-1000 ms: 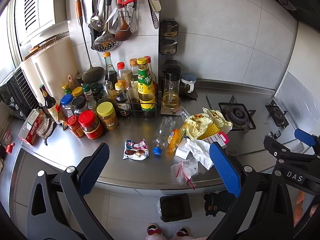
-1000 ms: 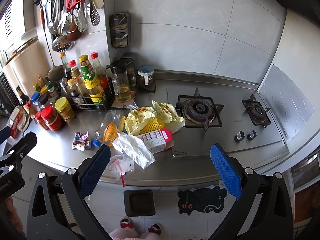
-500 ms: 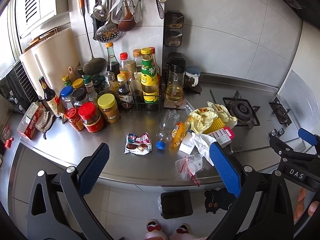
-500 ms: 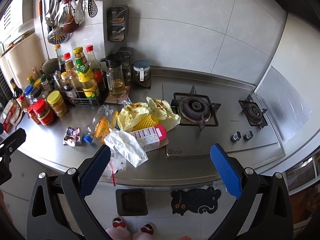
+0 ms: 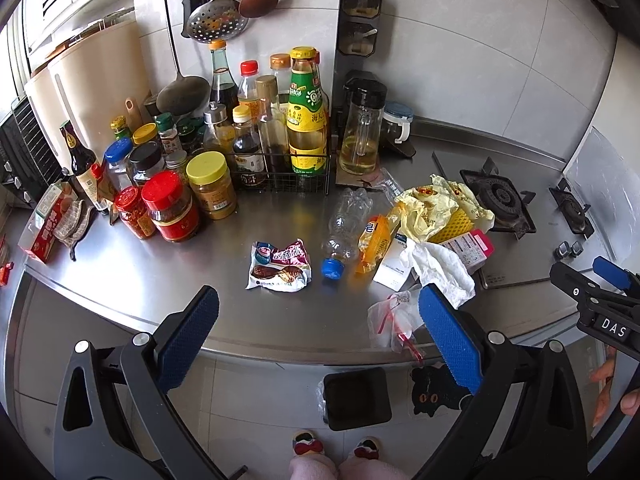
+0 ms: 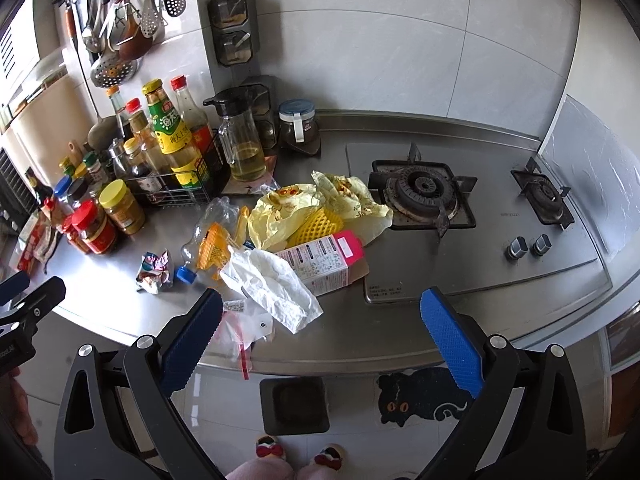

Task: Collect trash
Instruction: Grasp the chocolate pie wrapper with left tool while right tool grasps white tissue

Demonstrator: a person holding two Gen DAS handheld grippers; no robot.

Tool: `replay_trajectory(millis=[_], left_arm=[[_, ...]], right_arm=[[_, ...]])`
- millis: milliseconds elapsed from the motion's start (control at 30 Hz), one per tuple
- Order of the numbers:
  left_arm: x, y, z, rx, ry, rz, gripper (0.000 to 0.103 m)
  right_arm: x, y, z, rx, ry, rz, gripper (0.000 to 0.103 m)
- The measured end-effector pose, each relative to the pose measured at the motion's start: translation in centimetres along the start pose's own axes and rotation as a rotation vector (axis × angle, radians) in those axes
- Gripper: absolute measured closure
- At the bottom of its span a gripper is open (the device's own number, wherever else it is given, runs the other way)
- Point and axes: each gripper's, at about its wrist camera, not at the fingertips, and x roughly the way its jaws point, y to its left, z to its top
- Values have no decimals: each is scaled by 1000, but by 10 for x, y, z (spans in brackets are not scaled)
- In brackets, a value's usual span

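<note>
Near the counter (image 5: 132, 300) edge, trash lies heaped: snack wrapper (image 5: 280, 267), plastic bottle (image 5: 346, 224), clear bag (image 5: 390, 320). Both grippers' fingers spread wide, empty. That overhanging bag could likely slip floorward if nudged.

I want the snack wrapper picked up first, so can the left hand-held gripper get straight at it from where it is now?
Probably yes. The left hand-held gripper is open and empty, and the snack wrapper lies alone on bare counter ahead of it. The plastic bottle lies beside it, apparently apart.
</note>
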Motion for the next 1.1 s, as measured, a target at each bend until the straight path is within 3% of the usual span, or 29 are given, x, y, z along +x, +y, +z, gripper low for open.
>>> replay_trajectory(millis=[133, 300, 600, 800, 1100], left_arm=[[15, 8, -3, 0, 16, 3, 8], [35, 19, -7, 10, 19, 3, 8], [94, 37, -17, 43, 64, -23, 11], [135, 53, -17, 36, 77, -84, 14], [189, 39, -15, 174, 108, -63, 14]], right_arm=[[16, 1, -3, -4, 13, -4, 3], [32, 6, -10, -52, -36, -15, 3], [86, 22, -25, -70, 22, 99, 24], [116, 29, -29, -83, 42, 96, 25], [145, 22, -33, -70, 77, 128, 25]])
